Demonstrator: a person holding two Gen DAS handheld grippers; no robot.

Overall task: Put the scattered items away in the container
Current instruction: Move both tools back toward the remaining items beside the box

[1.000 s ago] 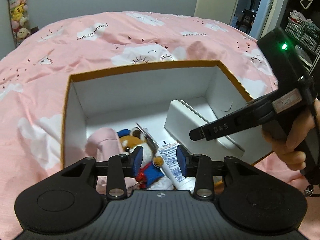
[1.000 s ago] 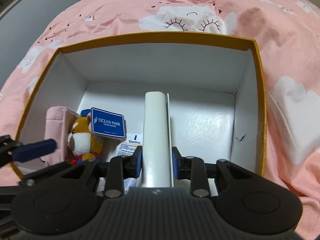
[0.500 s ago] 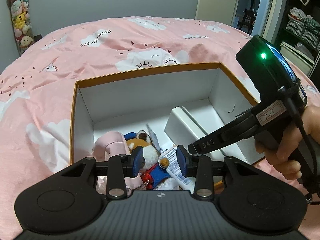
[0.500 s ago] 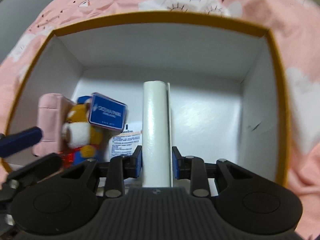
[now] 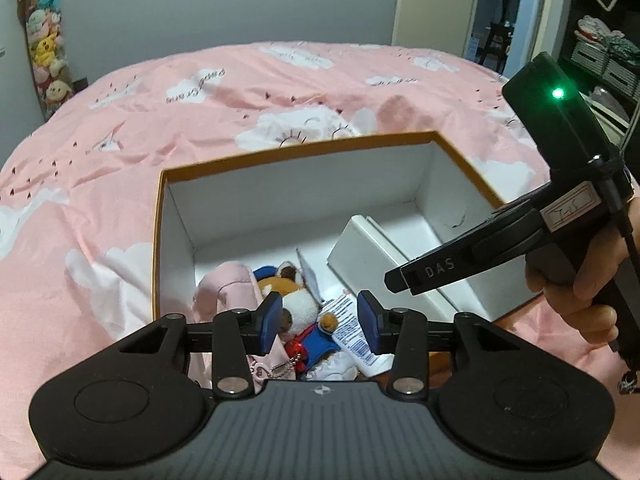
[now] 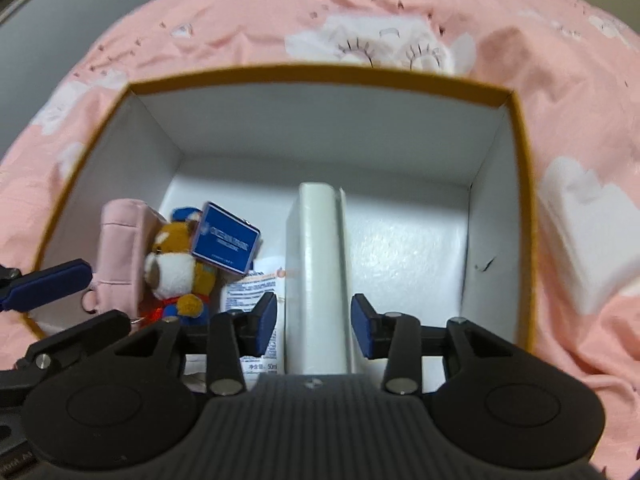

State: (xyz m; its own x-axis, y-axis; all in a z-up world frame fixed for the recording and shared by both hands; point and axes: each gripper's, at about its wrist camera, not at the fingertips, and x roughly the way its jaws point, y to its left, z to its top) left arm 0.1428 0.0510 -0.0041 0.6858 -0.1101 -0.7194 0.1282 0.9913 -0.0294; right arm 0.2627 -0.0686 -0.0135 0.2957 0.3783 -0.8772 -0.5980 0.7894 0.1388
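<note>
An orange-rimmed white cardboard box (image 5: pixel 460 152) on the pink cloud-print bedspread (image 5: pixel 200 120) holds a plush fox keychain (image 5: pixel 296 304), a white slab (image 5: pixel 384 264), and possibly a cream tube (image 5: pixel 352 332).

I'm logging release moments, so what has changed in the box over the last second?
The right claw has let go of the white case: its jaws are opening, with gaps on both sides of the case, which stands in the box. The left claw is opening too, holding nothing. The plush toy, pink pouch and tube stayed put.
</note>
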